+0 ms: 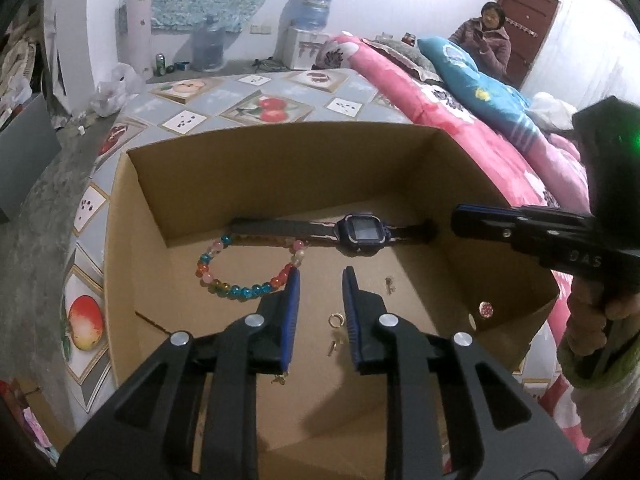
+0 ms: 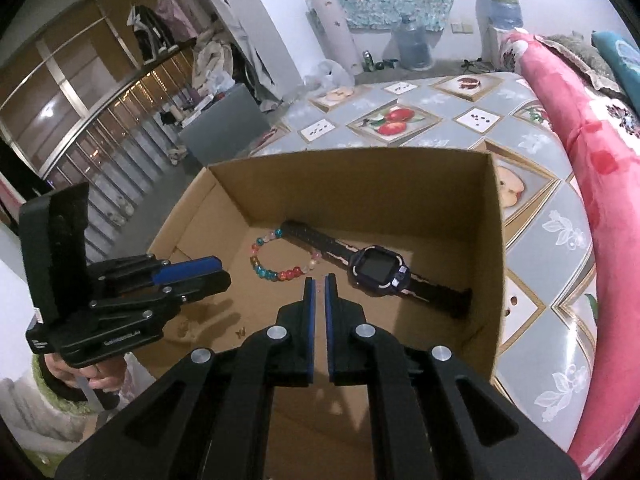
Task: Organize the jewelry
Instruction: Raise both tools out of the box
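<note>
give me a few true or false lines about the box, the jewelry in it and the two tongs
1. The watch lies inside the cardboard box. True.
2. The left tongs grip the bead bracelet. False: they are slightly open with nothing between them; the bracelet lies on the box floor.
3. The right tongs are shut and empty. True.
4. The watch strap is wrapped closed into a loop. False: it lies stretched out flat.
5. A small gold ring lies on the box floor. True.
6. The box sits on bare wood. False: it sits on a fruit-print cloth.
</note>
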`<state>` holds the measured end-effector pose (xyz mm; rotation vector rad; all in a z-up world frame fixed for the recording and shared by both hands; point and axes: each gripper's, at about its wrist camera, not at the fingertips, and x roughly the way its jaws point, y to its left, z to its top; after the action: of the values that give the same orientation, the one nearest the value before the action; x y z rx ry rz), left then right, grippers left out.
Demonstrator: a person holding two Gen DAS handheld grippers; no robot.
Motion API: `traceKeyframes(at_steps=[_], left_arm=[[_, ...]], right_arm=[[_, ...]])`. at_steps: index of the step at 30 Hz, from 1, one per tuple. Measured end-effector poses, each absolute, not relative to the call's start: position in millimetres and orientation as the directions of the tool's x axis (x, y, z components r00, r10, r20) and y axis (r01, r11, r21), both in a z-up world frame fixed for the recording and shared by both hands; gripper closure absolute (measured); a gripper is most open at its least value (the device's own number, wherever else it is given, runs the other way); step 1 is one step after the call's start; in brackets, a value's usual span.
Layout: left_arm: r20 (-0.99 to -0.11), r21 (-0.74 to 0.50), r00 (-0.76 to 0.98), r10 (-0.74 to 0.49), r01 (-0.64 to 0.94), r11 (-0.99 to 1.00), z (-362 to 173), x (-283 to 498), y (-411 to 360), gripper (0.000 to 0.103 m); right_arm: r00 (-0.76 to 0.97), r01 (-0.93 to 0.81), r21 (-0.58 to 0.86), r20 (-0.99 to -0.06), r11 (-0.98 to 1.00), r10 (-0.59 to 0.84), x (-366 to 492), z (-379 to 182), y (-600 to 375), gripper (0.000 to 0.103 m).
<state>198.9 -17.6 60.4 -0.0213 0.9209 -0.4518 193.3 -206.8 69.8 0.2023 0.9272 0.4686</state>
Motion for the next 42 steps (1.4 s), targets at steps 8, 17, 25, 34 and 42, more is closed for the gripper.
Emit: traceKeyframes(at_steps=[8,17,25,34,42], left_arm=[[-0.695,-0.196,0.606,-0.386,0.358,0.913,86.8,171.5,-1.5,0.083],[-0.601,-0.182,0.659,-0.452,0.438,0.881,101.3,86.1,25.6,0.078],[-0.674,-0.215,0.585,-0.452,0.429,0.877,52.7,45.1,26.2,0.073],[-0.669,-0.211,0.632,-0.39,0.341,0.916,38.4,67.2,38.3,0.073],[-0.659,-0.203,0.655,-0.369,0.318,0.926,35.1,75.1,40.9,0.073]], right_arm=[[0.594,-0.308,0.365,-0.648,0.879,0.477,158.3,100.5,-223.8,0.09],[0.66,-0.379,0.354,-0.544,0.855,0.518,64.8,118.3,-243.2,0.085],[0.543,-0.295,0.454,-0.644,0.841,0.539,47.7,54.8,-226.0,0.085],[0.561,-0.201,0.466,-0.666,0.862,0.491,70.1,41.1,-224.0,0.085],[0.591,-0.192,0.457,-0.653,0.869,0.474,70.7,39.8,-218.0,0.083]])
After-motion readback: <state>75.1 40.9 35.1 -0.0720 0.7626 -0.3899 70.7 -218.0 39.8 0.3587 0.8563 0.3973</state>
